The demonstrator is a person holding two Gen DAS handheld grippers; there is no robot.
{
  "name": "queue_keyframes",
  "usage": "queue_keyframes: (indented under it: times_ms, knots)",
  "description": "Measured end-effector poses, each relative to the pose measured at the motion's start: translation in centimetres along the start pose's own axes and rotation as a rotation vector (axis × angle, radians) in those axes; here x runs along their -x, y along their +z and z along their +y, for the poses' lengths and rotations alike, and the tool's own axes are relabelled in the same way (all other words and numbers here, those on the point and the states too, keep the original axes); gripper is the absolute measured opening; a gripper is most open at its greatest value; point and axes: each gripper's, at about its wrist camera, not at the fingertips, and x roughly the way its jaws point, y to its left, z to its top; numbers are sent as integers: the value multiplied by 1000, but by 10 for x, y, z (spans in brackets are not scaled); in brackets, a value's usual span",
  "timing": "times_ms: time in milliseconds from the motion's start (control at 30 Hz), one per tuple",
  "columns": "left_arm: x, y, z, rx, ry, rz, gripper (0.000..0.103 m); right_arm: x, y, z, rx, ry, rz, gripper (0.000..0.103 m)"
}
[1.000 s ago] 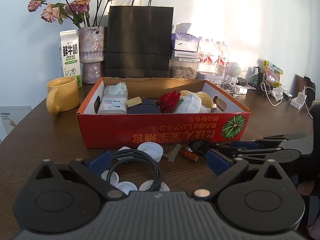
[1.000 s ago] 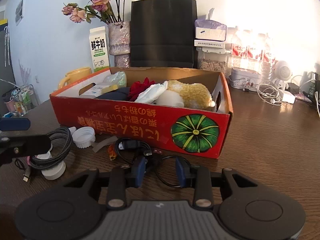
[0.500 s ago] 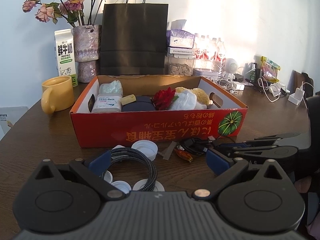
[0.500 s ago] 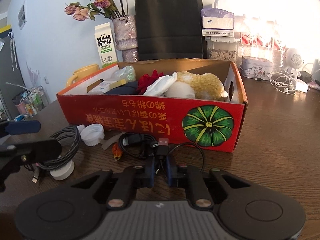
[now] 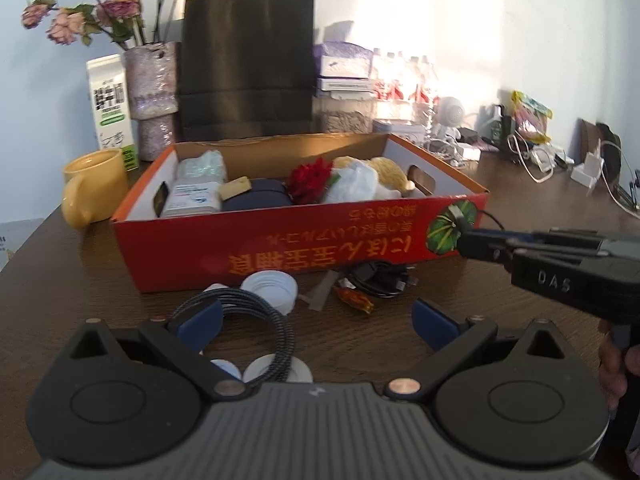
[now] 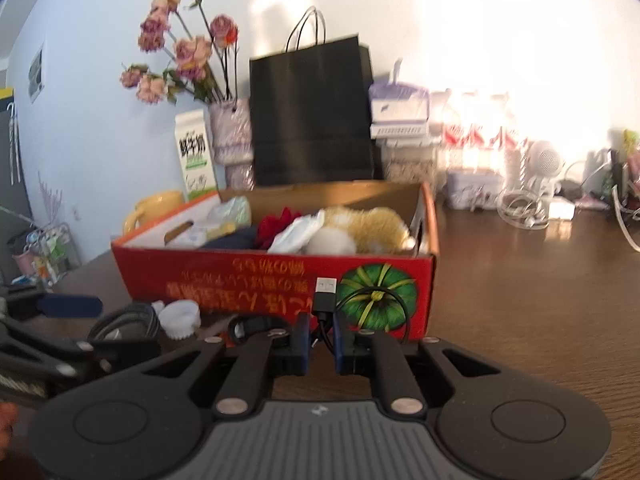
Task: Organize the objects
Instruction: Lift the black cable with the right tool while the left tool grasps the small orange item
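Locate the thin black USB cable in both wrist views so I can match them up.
Left wrist: thin black USB cable coiled on the table before the red cardboard box, its plug end lifted at right, shut in the right gripper.
Right wrist: lower centre, plug standing up between the shut pads.
Shared landmark: the green pumpkin print on the box front.

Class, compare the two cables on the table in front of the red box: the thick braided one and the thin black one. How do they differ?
The braided cable is thick with a grey woven sheath; the thin black cable is slim and smooth.
The braided cable lies coiled on the table, ungripped, between the left gripper's open jaws; the thin black cable is pinched in the shut right gripper, plug end raised.
Both sit before the red box.
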Motion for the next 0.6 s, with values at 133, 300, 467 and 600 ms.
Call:
queue_keyframes:
  times_ms: [133,300,467,600]
  knots:
    - [-9,2,-13,-63,-13,3,87,3,1,-3,-10,-4,-11,10]
    - [-26,3,-22,-88,-41,52,52,5,0,-1,-6,1,-18,10]
    - [-36,5,-28,-86,-47,62,40,6,0,0,-3,7,-20,10]
    - [-44,7,-32,-82,-43,85,29,7,0,1,-2,10,-25,10]
